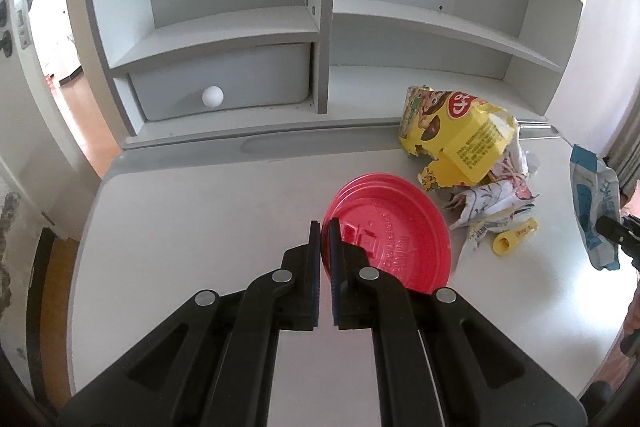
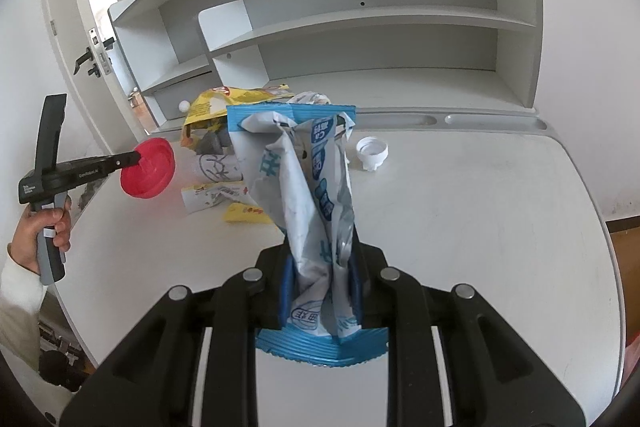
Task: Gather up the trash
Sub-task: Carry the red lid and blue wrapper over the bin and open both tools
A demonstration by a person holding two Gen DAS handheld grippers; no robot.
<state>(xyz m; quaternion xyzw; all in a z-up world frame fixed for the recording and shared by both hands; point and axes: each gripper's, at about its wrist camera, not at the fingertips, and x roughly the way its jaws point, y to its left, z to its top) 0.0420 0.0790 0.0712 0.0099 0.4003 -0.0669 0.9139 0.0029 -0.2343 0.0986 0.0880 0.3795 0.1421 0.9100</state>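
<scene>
- Left tool [image 1: 325,227] is clamped on the red lid's [image 1: 394,227] rim, held above the surface [image 1: 180,211].
- Right tool [image 2: 320,263] grips the blue-white wrapper [image 2: 308,187], which stands up between its fingers.

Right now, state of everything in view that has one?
left gripper: shut on red lid
red lid: held clear of the desk
right gripper: shut on blue-and-white wrapper
blue-and-white wrapper: crumpled, held up
yellow box: torn, on desk
white cap: loose on desk
drawer: closed
</scene>
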